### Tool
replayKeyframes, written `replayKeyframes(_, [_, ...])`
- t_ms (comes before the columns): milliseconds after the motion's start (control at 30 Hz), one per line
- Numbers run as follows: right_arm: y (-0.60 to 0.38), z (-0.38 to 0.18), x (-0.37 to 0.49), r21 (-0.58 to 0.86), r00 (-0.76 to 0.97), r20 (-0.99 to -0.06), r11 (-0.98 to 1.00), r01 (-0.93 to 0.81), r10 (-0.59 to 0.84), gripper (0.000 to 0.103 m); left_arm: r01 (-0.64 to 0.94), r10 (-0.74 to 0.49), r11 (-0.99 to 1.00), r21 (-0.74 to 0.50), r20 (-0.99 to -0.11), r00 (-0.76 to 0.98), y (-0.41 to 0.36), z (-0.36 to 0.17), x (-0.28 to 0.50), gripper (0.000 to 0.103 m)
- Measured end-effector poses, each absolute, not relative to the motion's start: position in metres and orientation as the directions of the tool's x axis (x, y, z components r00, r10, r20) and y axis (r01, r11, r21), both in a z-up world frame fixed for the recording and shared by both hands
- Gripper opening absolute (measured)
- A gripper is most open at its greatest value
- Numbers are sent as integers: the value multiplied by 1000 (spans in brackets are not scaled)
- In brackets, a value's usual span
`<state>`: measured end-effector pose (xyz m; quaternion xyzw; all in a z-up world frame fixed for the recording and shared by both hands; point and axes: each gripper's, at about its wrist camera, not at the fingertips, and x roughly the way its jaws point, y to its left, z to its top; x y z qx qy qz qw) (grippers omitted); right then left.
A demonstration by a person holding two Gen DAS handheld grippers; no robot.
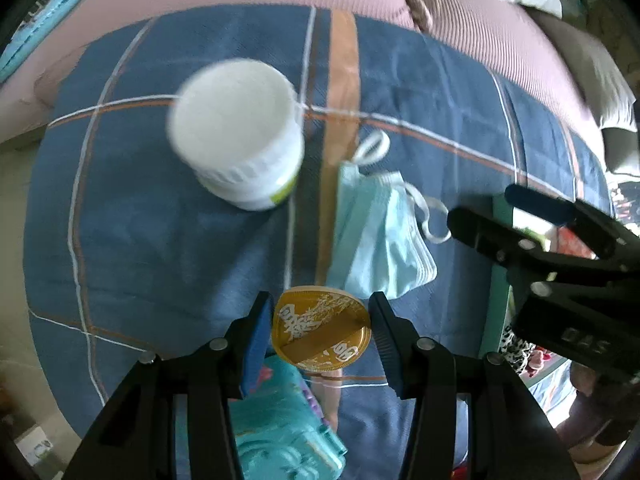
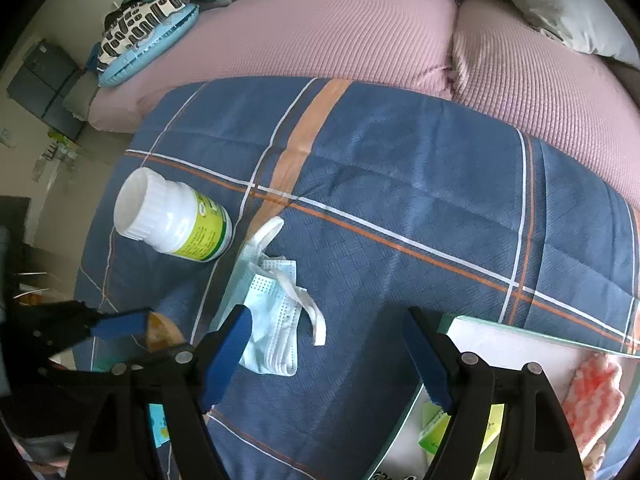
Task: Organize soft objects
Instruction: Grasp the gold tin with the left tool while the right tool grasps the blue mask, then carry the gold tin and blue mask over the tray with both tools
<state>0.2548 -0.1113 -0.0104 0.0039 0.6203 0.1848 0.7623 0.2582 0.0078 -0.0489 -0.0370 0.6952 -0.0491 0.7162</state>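
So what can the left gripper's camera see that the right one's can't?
Only the left view shows the gold coin's embossed face, between the left gripper's fingers, and a turquoise box below. Only the right view shows a white tray with a pink cloth, and the right gripper open and empty. Both show the white bottle, the blue face mask and the plaid blanket.

Gold embossed coin (image 1: 320,328), pale blue masks (image 2: 272,320), navy plaid blanket (image 2: 400,184), pink ribbed cushion (image 2: 340,32)
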Motion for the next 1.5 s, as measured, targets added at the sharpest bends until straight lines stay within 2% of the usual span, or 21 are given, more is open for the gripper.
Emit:
replayKeyframes(400, [-72,-28,254,234,89,-959,927,-294,270,80,-91,-92,991,-100,-991,95,84,-27,255,51])
replayKeyframes(767, [-31,-60,250,174,25,-981,936,-306,190,80,-143,-87,985,-98,-992,86,100,-34,240,51])
replayKeyframes(1000, [-12,-66,244,81,58,-993,938,-338,107,80,-152,-92,983,-103,-993,73,107,-41,238,51])
replayKeyframes(1167, [7,-66,232,41,85,-993,934,-356,76,66,-156,-97,982,-108,-993,72,107,-47,241,51])
replayKeyframes(1233, [4,-64,231,38,90,-993,935,-352,74,55,-159,-97,981,-108,-993,72,108,-47,240,51])
replayKeyframes(1500, [-7,-57,218,41,90,-993,937,-347,77,40,-174,-91,979,-102,-993,72,105,-42,235,51])
